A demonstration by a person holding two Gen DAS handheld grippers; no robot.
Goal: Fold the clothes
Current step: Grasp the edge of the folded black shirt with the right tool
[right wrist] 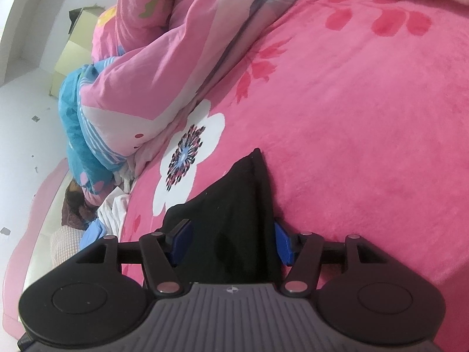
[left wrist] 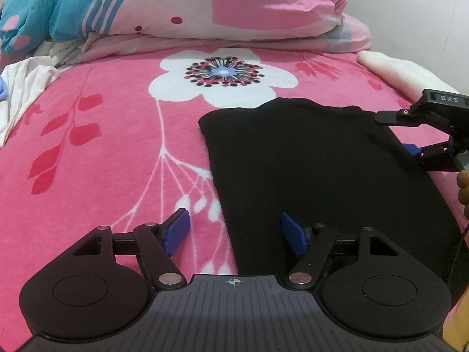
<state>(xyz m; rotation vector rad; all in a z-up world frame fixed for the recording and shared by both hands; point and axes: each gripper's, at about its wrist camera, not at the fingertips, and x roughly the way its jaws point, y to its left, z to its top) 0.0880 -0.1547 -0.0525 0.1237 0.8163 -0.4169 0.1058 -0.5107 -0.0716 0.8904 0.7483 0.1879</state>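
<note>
White cloth (left wrist: 20, 88) bunched at far left of the bed (left wrist: 88, 152). Left gripper (left wrist: 234, 234) — jaws wide, holding nothing — hovers over the near left edge of the black garment (left wrist: 316, 170), one pad above pink blanket, the other above black fabric. Garment lies flat, folded, right of the white flower print (left wrist: 222, 79). Right gripper (right wrist: 231, 243) — jaws wide, straddling the garment's far right corner; contact cannot be told.

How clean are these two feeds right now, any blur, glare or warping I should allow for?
Left wrist view: sharp, evenly lit, no glare; fisheye bows the bed, and the black garment shows almost no fold detail. Right wrist view: tilted and equally warped; the garment between the open right gripper reads as flat black.
</note>
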